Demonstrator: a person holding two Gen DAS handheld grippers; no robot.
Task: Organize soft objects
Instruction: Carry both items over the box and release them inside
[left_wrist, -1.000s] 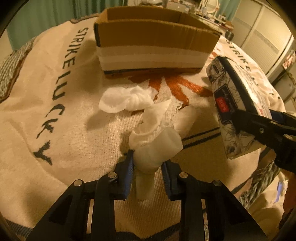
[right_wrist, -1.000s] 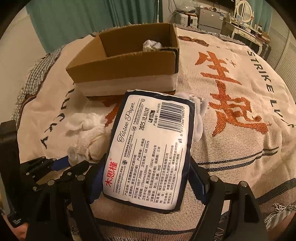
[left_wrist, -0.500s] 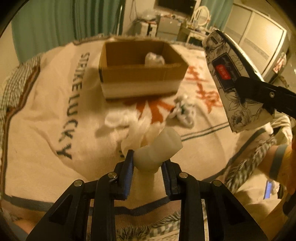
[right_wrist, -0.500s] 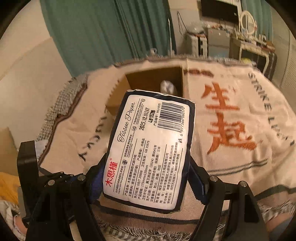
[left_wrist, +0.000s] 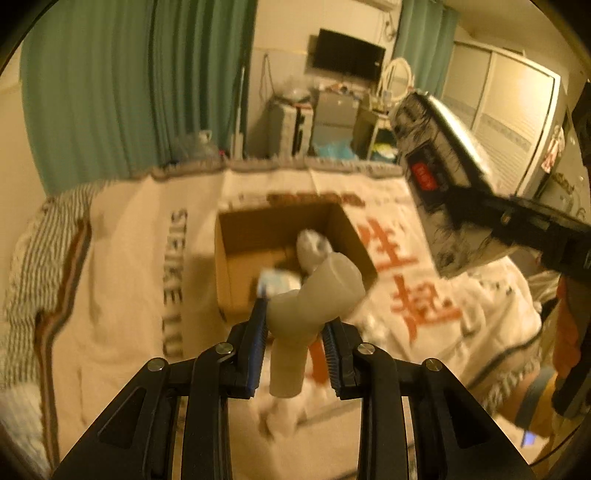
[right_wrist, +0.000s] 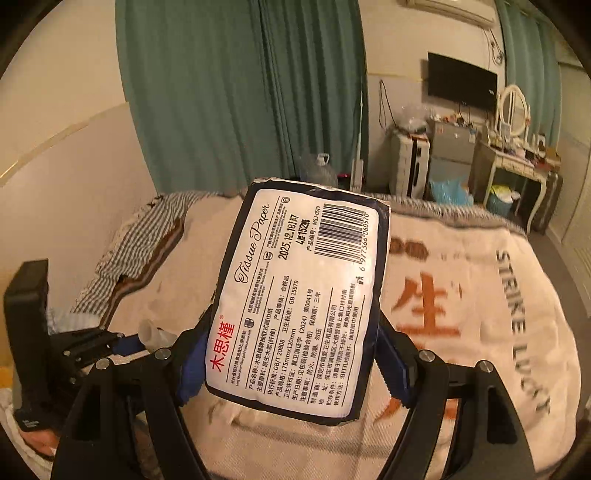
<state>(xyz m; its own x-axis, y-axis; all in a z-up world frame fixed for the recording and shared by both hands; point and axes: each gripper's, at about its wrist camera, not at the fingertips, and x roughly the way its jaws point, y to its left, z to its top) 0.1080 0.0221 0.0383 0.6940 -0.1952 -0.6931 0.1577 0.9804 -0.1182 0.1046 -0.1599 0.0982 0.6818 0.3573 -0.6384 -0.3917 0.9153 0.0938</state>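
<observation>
Cardboard box (left_wrist: 291, 251) lies ahead below both; left gripper (left_wrist: 293, 343) clamps rolled white cloth (left_wrist: 310, 306), nearer; right gripper (right_wrist: 291, 354) holds tissue pack (right_wrist: 299, 295).

From my remote feed, a bedroom under warm yellow light: teal curtains (right_wrist: 258, 92) hang along the far wall beyond the bed's far edge, a dark wall-mounted television (right_wrist: 461, 85) to their right. Below it stand a grey cabinet (right_wrist: 452, 147) and a pale dressing table (right_wrist: 517, 162) carrying an oval mirror (right_wrist: 513, 109). Pale sliding wardrobe doors (left_wrist: 498, 110) fill the right side.
</observation>
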